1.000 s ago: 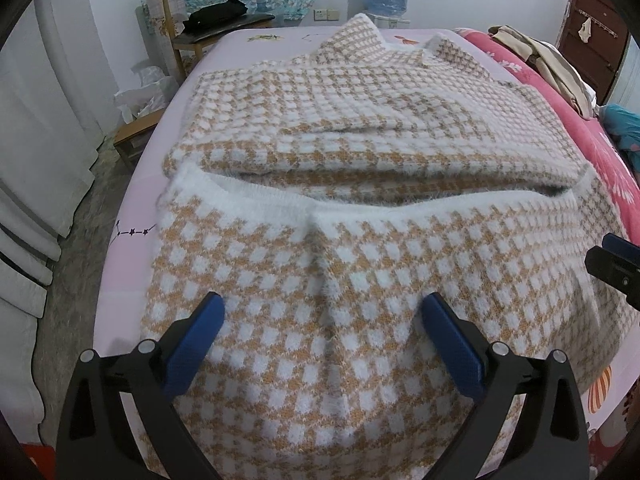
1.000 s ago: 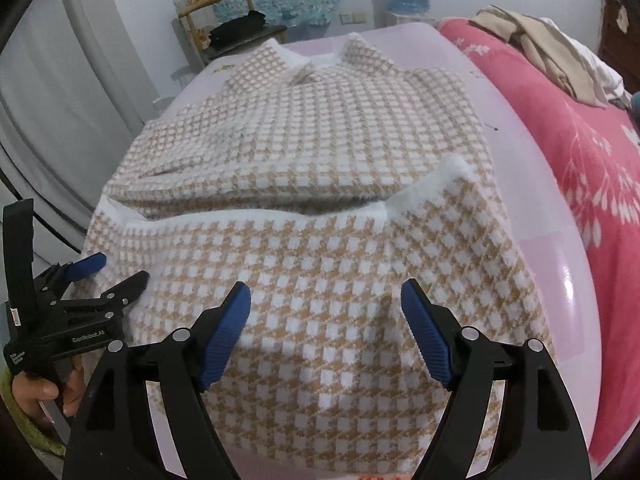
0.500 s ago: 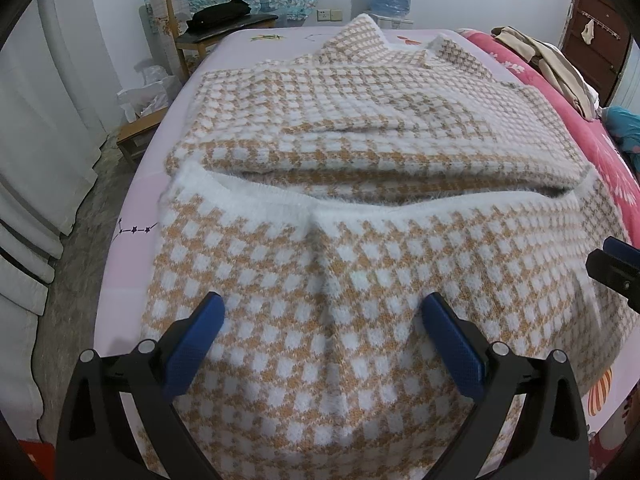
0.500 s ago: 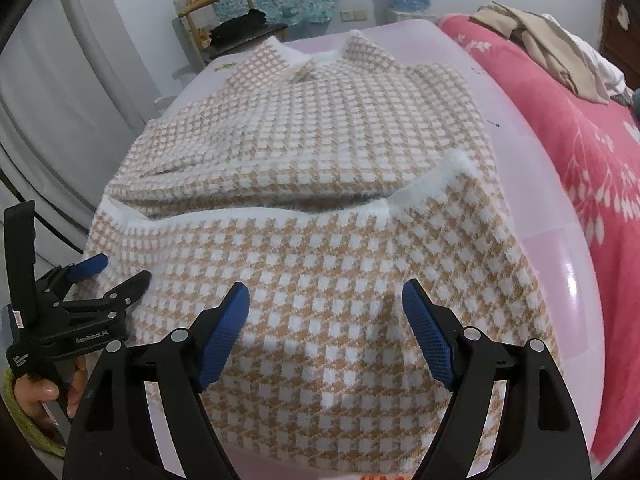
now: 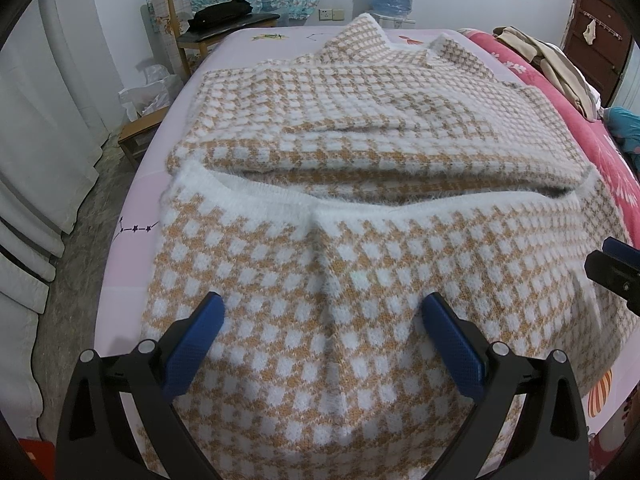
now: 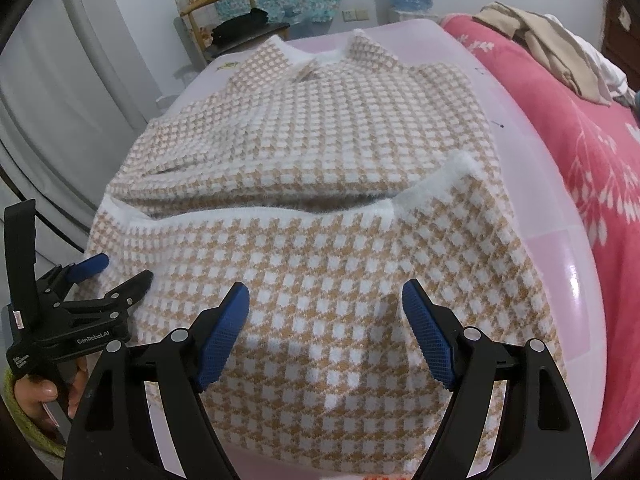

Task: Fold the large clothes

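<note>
Sweater: a large tan-and-white checked knit sweater (image 5: 360, 152) lies flat on the pink bed sheet (image 5: 132, 264), collar at the far end; the near part is folded up over the body, its white hem running across the middle.
Left gripper: the left gripper (image 5: 320, 332) hovers over the near folded part — the blue pads (image 5: 192, 344) stand wide apart and nothing is pressed between them.
Right gripper: the right gripper (image 6: 324, 328) is also spread wide above the sweater, gripping nothing.
Hand: a hand (image 6: 40, 394) holds the left gripper's handle at the sweater's left edge.
Surroundings: a wooden chair (image 5: 200, 12) with a black bag — beside the bed's far corner; a red floral blanket (image 6: 580, 152) lies on the right.
</note>
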`<action>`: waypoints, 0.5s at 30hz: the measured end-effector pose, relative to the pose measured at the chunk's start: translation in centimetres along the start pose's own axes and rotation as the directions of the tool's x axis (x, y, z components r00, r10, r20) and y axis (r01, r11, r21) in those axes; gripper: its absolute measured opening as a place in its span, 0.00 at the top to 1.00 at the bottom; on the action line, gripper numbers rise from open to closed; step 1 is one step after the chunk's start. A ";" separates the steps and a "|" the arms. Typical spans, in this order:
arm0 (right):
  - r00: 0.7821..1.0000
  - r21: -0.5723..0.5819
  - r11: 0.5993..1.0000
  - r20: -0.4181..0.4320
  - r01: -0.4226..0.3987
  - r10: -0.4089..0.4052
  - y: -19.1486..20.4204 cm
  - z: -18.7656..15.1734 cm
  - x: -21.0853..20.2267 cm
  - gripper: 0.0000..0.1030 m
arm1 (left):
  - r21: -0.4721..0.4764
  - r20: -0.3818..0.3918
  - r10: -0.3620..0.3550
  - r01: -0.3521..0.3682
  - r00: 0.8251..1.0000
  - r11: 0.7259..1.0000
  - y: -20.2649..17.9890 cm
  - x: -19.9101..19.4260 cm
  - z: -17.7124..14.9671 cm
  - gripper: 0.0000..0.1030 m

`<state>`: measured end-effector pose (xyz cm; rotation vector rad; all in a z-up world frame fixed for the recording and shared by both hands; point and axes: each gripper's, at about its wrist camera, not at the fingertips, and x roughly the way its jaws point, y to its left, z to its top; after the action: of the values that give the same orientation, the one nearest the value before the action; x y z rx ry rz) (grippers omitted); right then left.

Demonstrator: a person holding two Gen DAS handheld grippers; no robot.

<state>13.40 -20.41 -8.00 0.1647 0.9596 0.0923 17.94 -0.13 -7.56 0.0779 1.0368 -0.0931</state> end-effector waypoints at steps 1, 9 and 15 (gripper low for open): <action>1.000 0.000 1.000 0.000 0.000 0.000 0.0 0.0 0.0 0.27 | 0.000 0.000 0.000 0.000 1.000 1.000 -0.1 0.0 0.0 0.05; 1.000 0.000 1.000 -0.002 0.002 -0.002 0.1 0.0 0.0 0.27 | 0.000 0.001 0.000 0.000 1.000 1.000 0.0 0.0 0.0 0.05; 1.000 0.001 1.000 -0.002 0.001 -0.001 0.2 -0.1 0.1 0.27 | 0.001 0.000 0.000 0.000 1.000 1.000 0.0 0.0 0.0 0.05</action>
<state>13.41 -20.16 -8.10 0.1648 0.9619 0.0909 17.93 -0.14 -7.55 0.0786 1.0363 -0.0931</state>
